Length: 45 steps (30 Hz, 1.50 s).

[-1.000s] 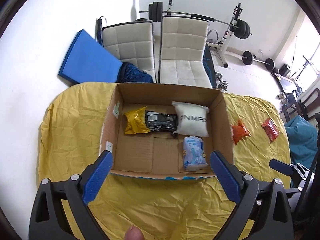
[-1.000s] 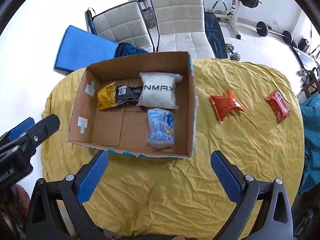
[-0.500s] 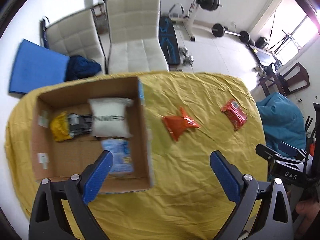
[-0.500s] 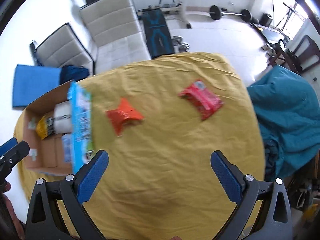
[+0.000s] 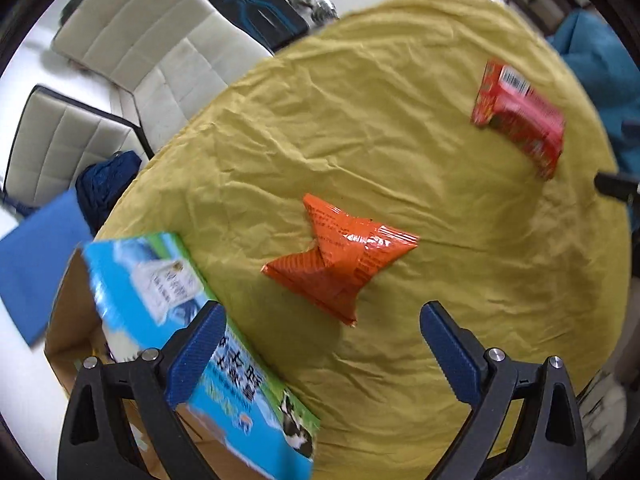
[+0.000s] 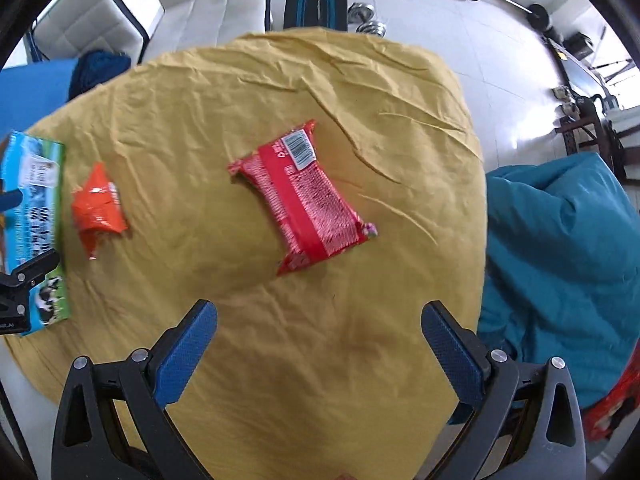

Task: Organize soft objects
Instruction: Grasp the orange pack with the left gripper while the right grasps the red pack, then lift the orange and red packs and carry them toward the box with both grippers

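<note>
We held both grippers, left gripper (image 5: pixel 320 340) and right gripper (image 6: pixel 320 338), spread wide and empty over open yellow cloth (image 6: pixel 280 340); since earlier, we had swung from the cardboard box (image 5: pixel 160 292) toward the orange packet (image 5: pixel 340 256) and red packet (image 6: pixel 304 196).

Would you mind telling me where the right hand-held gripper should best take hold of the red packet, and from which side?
Probably from above, across the middle of the red packet. It lies flat on the yellow cloth, long and narrow, so the open right hand-held gripper could span its short width. The crimped ends look thin and likelier to slip.
</note>
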Motion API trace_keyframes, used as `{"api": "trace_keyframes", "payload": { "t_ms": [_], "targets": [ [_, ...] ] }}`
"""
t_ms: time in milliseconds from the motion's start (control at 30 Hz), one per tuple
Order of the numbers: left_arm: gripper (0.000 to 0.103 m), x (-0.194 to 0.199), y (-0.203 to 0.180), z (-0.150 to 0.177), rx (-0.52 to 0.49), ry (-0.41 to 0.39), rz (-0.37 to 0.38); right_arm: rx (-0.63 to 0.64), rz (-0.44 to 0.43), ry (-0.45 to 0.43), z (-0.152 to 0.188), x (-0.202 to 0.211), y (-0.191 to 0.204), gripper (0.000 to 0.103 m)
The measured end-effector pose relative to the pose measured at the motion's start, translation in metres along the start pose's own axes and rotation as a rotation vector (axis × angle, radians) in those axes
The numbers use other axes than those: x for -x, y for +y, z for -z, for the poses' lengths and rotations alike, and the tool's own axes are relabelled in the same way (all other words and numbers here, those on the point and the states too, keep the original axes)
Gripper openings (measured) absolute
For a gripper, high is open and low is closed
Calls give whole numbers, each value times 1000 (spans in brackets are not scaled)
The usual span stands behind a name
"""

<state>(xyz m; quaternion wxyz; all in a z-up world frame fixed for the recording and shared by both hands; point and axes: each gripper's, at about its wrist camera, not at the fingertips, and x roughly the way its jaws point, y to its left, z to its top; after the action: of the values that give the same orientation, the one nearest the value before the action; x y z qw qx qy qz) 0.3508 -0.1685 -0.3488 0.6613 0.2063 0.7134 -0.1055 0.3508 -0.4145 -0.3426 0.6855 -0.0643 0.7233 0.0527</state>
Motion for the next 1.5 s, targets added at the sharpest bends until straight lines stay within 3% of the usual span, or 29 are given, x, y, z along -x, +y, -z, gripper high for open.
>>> {"api": "trace_keyframes", "payload": {
  "t_ms": [200,267,300,333,367,400,500,600,700,733,800,933,1200,1367,1500],
  "targets": [
    [99,-43,-6,-17,-52,90,-14,41,-10,80,-44,-53,-2,103],
    [84,-54,-6,-19,-52,112,-11,35,-34,95,-52,-63,-2,101],
    [70,-59,-4,-21,-40,133,-6,32,-39,97,-56,-67,-2,97],
    [60,-65,-4,-21,-24,156,3,30,-35,100,-58,-70,-2,85],
    [59,-69,-3,-20,-11,170,8,27,-13,106,-60,-73,-1,72],
    [56,-71,-2,-19,8,181,17,24,10,106,-62,-75,-1,65],
    [48,-75,8,-17,135,215,83,-26,-41,115,-61,-78,-8,59],
    [44,-78,25,-7,359,249,242,-97,-99,144,-56,-79,-16,57],
    [45,-75,28,3,484,211,371,-156,-219,193,-47,-82,-21,57],
    [45,-72,26,5,491,194,380,-157,-247,208,-45,-84,-20,57],
    [48,-69,21,5,471,178,357,-134,-255,214,-40,-84,-15,57],
    [57,-59,15,-3,406,127,277,-84,-173,146,-41,-79,-10,63],
    [58,-54,0,-20,268,126,99,-65,-138,131,-49,-83,19,63],
    [60,-36,-6,-22,213,114,125,-55,-145,122,-48,-82,13,63],
    [60,-39,-7,-40,176,130,88,-46,-142,131,-50,-83,16,63]
  ]
}}
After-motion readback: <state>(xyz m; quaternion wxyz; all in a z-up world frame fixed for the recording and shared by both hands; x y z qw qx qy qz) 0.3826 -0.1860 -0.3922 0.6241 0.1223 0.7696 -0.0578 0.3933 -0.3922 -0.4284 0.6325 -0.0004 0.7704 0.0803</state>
